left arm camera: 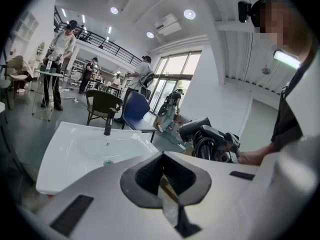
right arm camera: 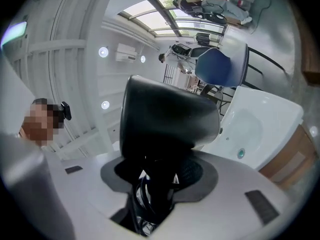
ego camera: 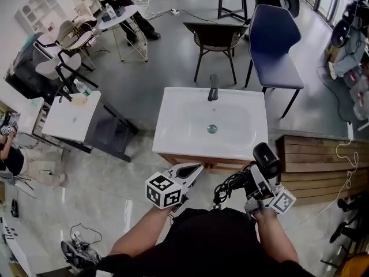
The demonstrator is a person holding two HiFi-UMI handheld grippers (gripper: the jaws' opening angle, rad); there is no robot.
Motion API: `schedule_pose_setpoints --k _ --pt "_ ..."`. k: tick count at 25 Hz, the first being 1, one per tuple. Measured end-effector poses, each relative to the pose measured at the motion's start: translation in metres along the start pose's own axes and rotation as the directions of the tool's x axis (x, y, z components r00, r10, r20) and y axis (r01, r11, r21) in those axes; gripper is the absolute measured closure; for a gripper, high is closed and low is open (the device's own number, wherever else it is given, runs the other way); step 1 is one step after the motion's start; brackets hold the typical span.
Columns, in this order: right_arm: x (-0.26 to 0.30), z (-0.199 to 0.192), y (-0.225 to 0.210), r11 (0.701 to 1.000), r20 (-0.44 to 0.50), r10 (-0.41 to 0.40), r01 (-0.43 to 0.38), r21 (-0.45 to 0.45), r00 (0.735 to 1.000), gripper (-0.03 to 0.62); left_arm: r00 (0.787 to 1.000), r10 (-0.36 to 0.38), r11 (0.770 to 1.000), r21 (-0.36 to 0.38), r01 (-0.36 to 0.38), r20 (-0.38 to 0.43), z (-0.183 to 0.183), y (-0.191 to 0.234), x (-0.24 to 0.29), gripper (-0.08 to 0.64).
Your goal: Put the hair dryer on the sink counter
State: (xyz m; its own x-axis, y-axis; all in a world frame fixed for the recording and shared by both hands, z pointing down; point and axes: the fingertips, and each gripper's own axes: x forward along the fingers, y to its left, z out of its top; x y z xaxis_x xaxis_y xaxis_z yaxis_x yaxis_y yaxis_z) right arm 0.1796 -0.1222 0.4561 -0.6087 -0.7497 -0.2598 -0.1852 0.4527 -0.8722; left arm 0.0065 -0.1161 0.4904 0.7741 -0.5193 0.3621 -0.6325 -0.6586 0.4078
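Note:
The black hair dryer (ego camera: 266,158) is held in the air just off the front right corner of the white sink counter (ego camera: 173,137), its coiled cord (ego camera: 228,188) hanging beside it. My right gripper (ego camera: 259,181) is shut on the dryer's handle. In the right gripper view the dryer's body (right arm camera: 170,119) fills the middle, with the cord bunched between the jaws of the right gripper (right arm camera: 157,176). My left gripper (ego camera: 195,170) hovers by the counter's front edge, shut with nothing in it. The left gripper view shows that left gripper (left arm camera: 162,176), the dryer (left arm camera: 200,129) and the basin (left arm camera: 85,151).
A black faucet (ego camera: 213,87) stands at the basin's back edge, with the drain (ego camera: 212,128) in the middle. Behind the sink are a wicker chair (ego camera: 216,39) and a blue chair (ego camera: 275,45). A wooden platform (ego camera: 317,166) lies to the right, a small white table (ego camera: 72,117) to the left.

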Motion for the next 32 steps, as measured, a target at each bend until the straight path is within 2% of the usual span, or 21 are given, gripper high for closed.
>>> schedule_pose_setpoints --k 7,15,21,25,29,32 --pt "0.019 0.021 -0.033 1.0 -0.045 0.012 -0.012 0.018 0.999 0.423 0.999 0.045 0.999 -0.013 -0.045 0.002 0.01 0.015 0.028 0.56" --pt "0.038 0.027 -0.056 0.999 -0.061 0.0 0.003 0.046 0.998 0.423 0.997 0.078 0.997 -0.019 -0.078 -0.025 0.021 0.041 0.034 0.56" --pt "0.075 0.028 -0.064 0.999 -0.028 -0.037 0.038 0.028 0.999 0.423 0.998 0.03 0.999 -0.012 -0.031 -0.058 0.036 0.074 0.036 0.56" --pt "0.104 0.031 -0.067 0.998 0.0 -0.067 0.067 -0.014 0.998 0.423 0.998 -0.017 1.0 0.012 0.018 -0.066 0.062 0.107 0.044 0.56" --pt "0.131 0.033 -0.081 0.987 0.021 -0.138 0.14 -0.074 0.99 0.423 0.995 -0.063 0.997 0.036 0.065 -0.072 0.085 0.143 0.052 0.56" --pt "0.15 0.034 -0.094 0.962 0.017 -0.215 0.215 -0.167 0.976 0.424 0.991 -0.092 0.995 0.039 0.096 -0.097 0.089 0.169 0.057 0.56"
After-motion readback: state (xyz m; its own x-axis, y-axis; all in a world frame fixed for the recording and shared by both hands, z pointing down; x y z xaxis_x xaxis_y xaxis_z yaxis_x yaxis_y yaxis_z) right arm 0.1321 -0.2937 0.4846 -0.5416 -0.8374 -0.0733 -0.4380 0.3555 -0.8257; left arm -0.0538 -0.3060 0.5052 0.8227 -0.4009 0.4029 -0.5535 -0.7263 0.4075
